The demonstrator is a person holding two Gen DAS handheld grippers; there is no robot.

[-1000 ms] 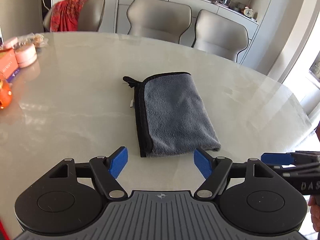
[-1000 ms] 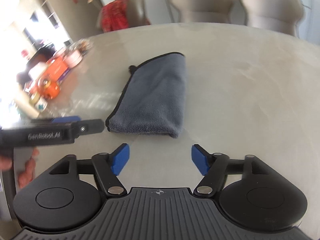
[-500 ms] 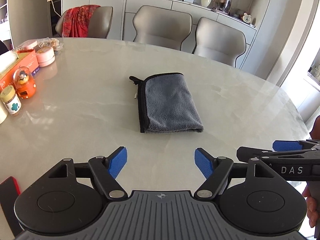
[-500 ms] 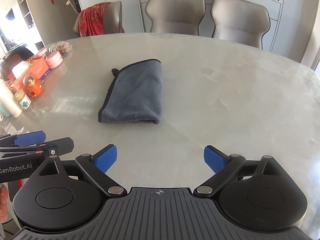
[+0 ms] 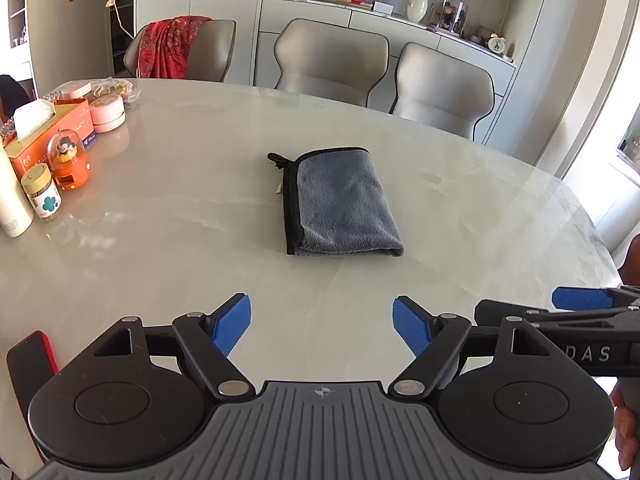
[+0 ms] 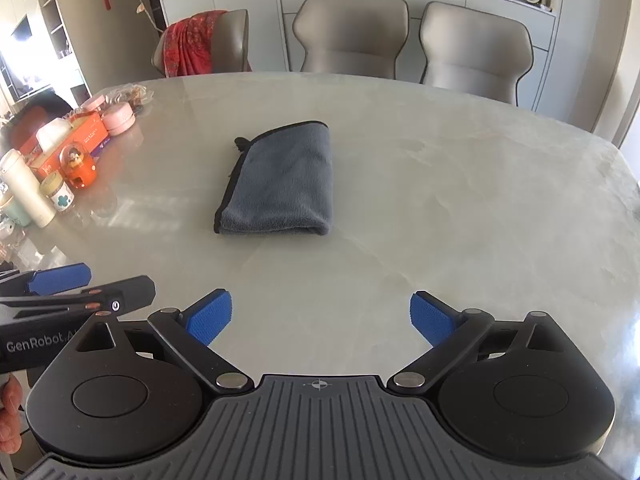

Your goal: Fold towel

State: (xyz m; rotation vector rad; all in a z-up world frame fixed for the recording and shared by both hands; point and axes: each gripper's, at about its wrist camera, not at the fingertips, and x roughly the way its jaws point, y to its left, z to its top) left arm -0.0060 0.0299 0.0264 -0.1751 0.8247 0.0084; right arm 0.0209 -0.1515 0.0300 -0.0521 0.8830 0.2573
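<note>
A grey towel with black trim (image 5: 340,204) lies folded into a narrow rectangle in the middle of the pale marble table (image 5: 160,240); it also shows in the right wrist view (image 6: 284,184). My left gripper (image 5: 322,328) is open and empty, held well back from the towel's near end. My right gripper (image 6: 320,320) is open and empty, also well back from the towel. Each gripper shows at the edge of the other's view, the right one (image 5: 580,300) and the left one (image 6: 60,278).
Jars, a tissue box, an orange toy and a white bottle (image 5: 12,204) crowd the table's left side. Three chairs (image 5: 332,64) stand at the far edge, one draped with red cloth (image 5: 168,50). A red-edged phone (image 5: 32,356) lies at near left.
Both grippers have pulled back and up from the towel, which now looks smaller and farther away. The right gripper's jaws have opened wider. The towel has not moved.
</note>
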